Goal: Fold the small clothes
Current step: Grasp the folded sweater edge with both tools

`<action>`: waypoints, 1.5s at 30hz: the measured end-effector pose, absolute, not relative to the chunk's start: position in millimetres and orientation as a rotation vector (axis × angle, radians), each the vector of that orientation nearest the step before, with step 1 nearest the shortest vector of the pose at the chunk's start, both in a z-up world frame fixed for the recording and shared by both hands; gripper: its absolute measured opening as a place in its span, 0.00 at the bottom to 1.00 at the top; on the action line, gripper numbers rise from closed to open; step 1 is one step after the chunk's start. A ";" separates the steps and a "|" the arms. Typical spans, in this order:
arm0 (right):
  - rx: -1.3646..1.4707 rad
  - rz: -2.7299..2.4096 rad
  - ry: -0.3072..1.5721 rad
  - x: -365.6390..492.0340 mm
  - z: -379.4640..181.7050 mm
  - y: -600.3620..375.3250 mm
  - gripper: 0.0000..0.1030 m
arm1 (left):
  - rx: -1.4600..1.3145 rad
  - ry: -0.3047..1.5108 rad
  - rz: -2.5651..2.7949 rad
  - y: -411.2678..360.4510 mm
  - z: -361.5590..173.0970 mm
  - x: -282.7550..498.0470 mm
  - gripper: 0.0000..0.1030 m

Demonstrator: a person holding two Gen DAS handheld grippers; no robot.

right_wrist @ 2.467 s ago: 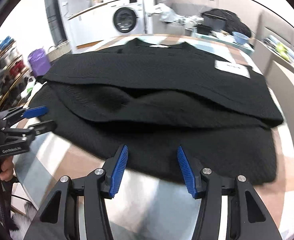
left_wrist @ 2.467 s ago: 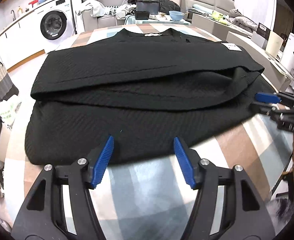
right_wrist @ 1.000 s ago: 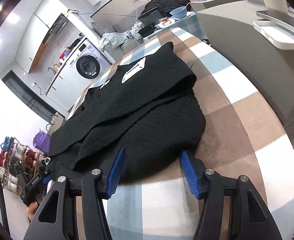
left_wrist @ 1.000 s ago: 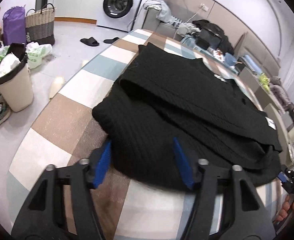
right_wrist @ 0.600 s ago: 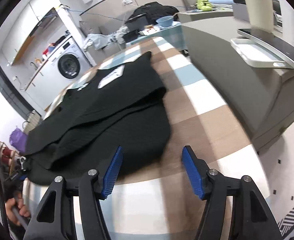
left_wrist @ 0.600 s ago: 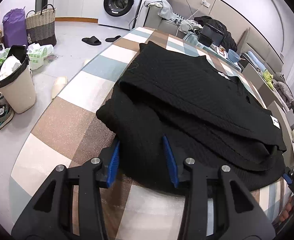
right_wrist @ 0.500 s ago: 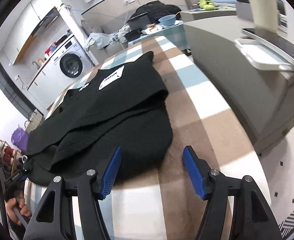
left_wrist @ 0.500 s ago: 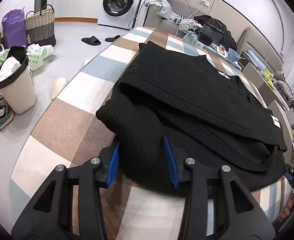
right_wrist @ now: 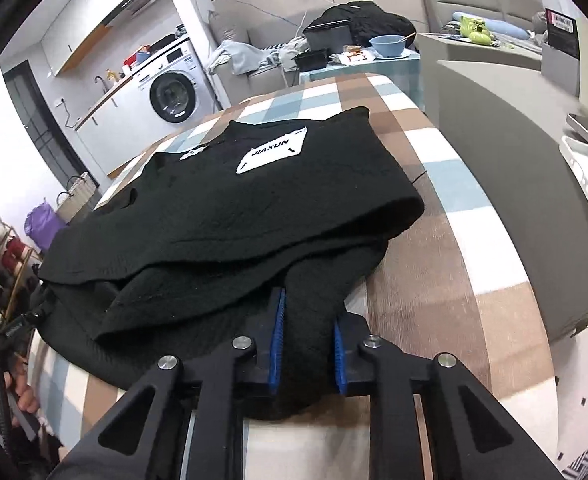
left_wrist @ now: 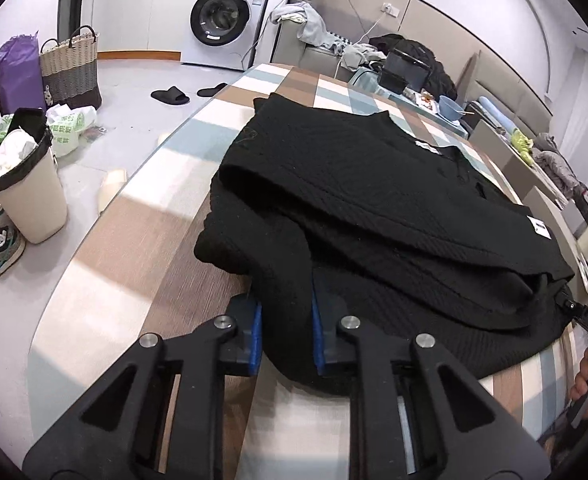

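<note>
A: Gripping now — left claw (left_wrist: 285,330) and right claw (right_wrist: 307,344) each pinch a near corner of the black sweater (left_wrist: 373,208), frame centre, on the checked worktop (left_wrist: 134,232).
B: Risk?
A: Thick knit may slip; uneven lift skews the fold.
B: Change?
A: Both claws were open half a second ago.

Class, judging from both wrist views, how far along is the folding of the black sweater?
Done: the black sweater already lies once folded on the checked table. In hand: left tongs and right tongs each pinch a near corner. Left: carrying that edge over for the next fold.
</note>
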State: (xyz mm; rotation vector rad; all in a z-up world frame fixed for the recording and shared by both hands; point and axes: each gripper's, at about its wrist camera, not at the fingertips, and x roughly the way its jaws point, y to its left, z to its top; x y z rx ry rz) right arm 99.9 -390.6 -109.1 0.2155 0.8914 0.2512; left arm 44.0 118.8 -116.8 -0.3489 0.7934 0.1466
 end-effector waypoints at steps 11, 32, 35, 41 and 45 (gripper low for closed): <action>0.227 0.231 0.881 63.5 -96.7 -421.3 0.39 | -0.315 0.779 0.165 114.5 -104.6 -20.0 0.49; 0.376 0.356 0.915 62.3 -94.5 -397.2 0.47 | -0.516 0.810 0.024 144.2 -106.3 6.5 0.67; 0.375 0.357 0.919 62.2 -96.5 -397.9 0.47 | -0.602 0.794 0.023 156.6 -110.2 17.7 0.70; 0.365 0.341 0.941 65.1 -101.5 -398.6 0.49 | -0.633 0.724 0.009 166.7 -102.9 33.5 0.70; 0.391 0.341 0.935 65.8 -102.0 -401.3 0.49 | -0.552 0.647 -0.048 157.9 -75.2 40.8 0.70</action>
